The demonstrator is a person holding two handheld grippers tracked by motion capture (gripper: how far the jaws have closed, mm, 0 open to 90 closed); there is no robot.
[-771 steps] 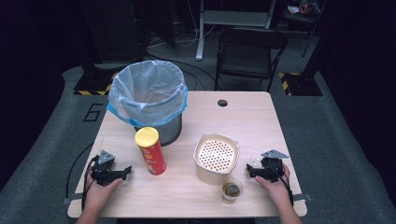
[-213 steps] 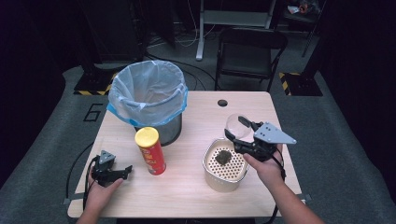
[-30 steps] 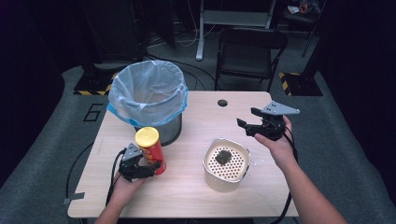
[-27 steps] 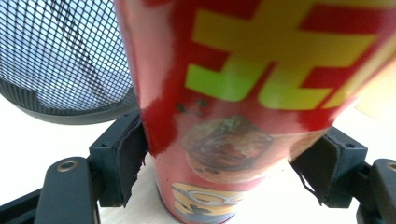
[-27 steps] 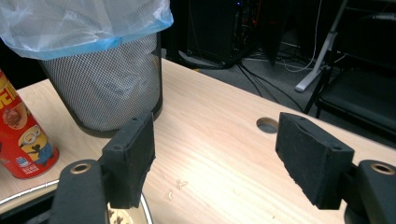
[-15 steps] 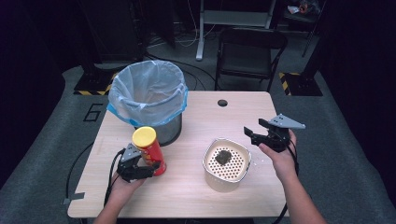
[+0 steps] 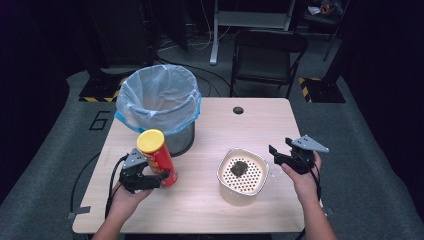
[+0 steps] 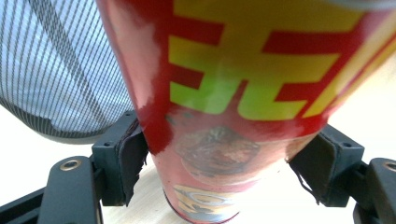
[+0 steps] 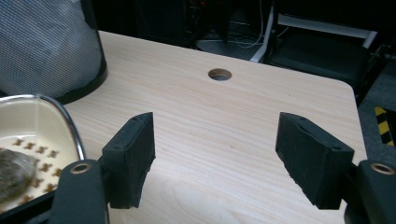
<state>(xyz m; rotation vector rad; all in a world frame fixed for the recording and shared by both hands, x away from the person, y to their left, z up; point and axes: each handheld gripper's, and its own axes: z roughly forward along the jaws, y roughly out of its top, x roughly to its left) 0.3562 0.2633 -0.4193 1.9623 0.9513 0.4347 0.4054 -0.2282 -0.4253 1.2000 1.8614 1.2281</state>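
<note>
We see the left gripper closed on the red chip can: in the left gripper view its two black pads press the can's lower body from either side, with no gap showing. The can, yellow-lidded, leans slightly, its top tipped to the left, and its base looks raised off the wood, though we cannot be sure. It sits at the near left of the table, just in front of the wire bin, whose mesh wall shows behind the can.

The right gripper has its jaws spread wide and holds nothing. In the right gripper view we see bare wood between the two pads, and the gripper hangs over the table's right side, apart from everything. Just to its left stands a cream perforated basket with a dark lump lying inside; the basket's rim and the lump show at the left edge of the right gripper view.

The bin is lined with a pale blue bag and stands at the far left of the table. A round cable hole is cut near the far edge. The tabletop is light wood. Beyond it we see a dark folding chair on a grey floor, cables, and yellow-and-black striped tape; the room is dim.
</note>
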